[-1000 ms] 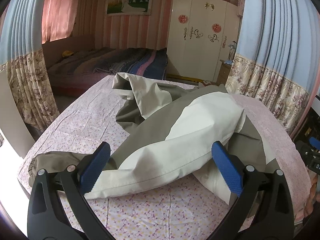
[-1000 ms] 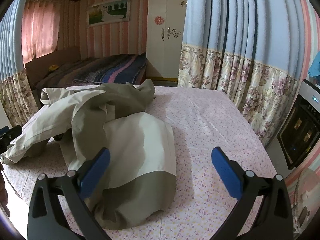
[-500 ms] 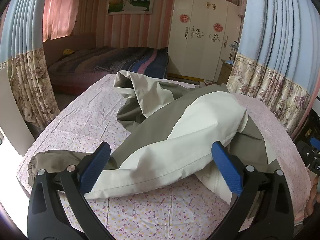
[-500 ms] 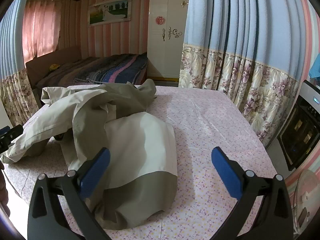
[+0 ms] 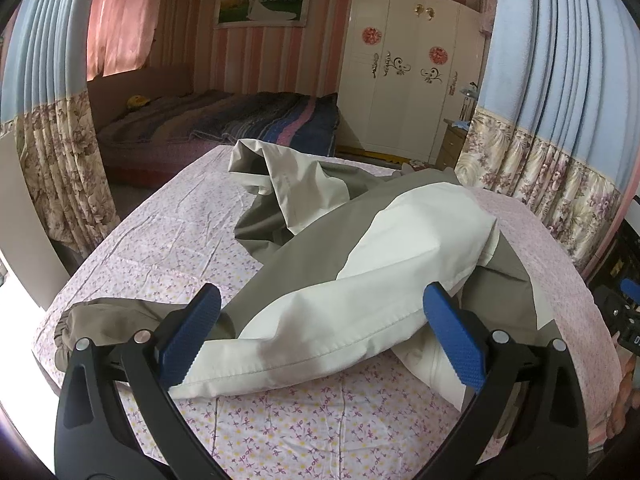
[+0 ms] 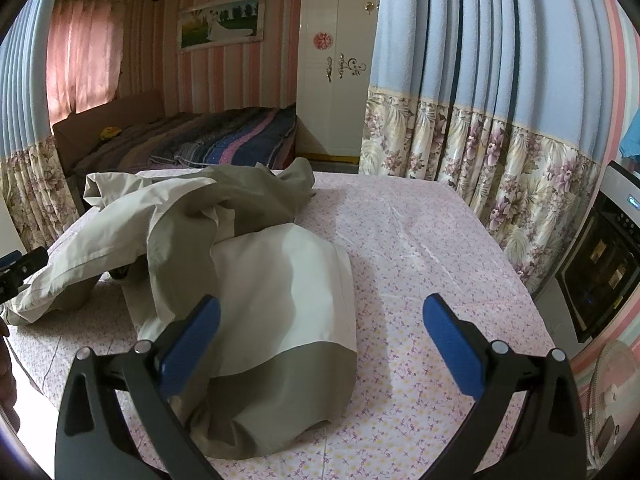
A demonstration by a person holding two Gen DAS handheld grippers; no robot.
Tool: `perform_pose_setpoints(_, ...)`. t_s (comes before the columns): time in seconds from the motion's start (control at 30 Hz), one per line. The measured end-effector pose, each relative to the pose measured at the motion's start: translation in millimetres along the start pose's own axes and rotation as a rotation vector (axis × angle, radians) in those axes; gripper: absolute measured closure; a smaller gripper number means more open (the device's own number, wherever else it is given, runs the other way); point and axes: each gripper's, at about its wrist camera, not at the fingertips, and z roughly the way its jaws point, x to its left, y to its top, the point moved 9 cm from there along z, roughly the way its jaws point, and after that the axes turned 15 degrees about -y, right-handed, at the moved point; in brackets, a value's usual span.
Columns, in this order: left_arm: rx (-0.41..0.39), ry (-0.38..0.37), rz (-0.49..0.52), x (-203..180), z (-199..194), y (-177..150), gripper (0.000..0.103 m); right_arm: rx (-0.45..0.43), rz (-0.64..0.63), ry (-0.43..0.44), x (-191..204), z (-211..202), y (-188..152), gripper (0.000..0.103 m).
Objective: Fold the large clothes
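1. Jacket [image 5: 360,280], two-tone olive and cream, lies crumpled on a bed w/ a pink floral sheet [image 5: 168,240]. Not yet spread flat; folding looks barely begun, judging by the heap.
2. Far left in the left wrist view: one sleeve's elastic cuff [image 5: 76,324] trails off toward the bed's near-left corner, olive, gathered.
3. Left hand-held gripper [image 5: 320,336] hovers low over that sleeve, blue pads wide apart, nothing between them. Its placement suggests it's lined up to take the sleeve where the cream panel runs across.
4. Centre: body of the garment is bunched, w/ a cream flap [image 5: 280,176] standing up toward the far side of the bed. Which part that flap is (hood or collar), can't tell.
5. Right wrist view: the jacket's other end [image 6: 280,312] lies doubled over itself, cream above, olive band at the near hem.
6. Right hand-held gripper [image 6: 320,336] also gapes fully, holding nothing. Its left pad sits over the cloth; its right pad is over bare sheet, so it straddles the garment's right edge, prob. to pinch that edge.
7. Right of the jacket: bare sheet [image 6: 420,248], room to spread the garment out.
8. Far right: floral curtain [image 6: 500,168] hangs beside the bed; a dark-fronted appliance [image 6: 600,272] stands at the room's edge, well apart from the work.
9. Next step, as a guess: grip both ends and pull the jacket flat.
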Motion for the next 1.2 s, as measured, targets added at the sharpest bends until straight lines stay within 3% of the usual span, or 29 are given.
perform_pose_setpoints(1.2, 0.004, 0.001, -0.005, -0.3, 0.0, 1.3, 0.003, 0.001, 0.013, -0.003, -2.3, 3.7, -1.0, 0.002)
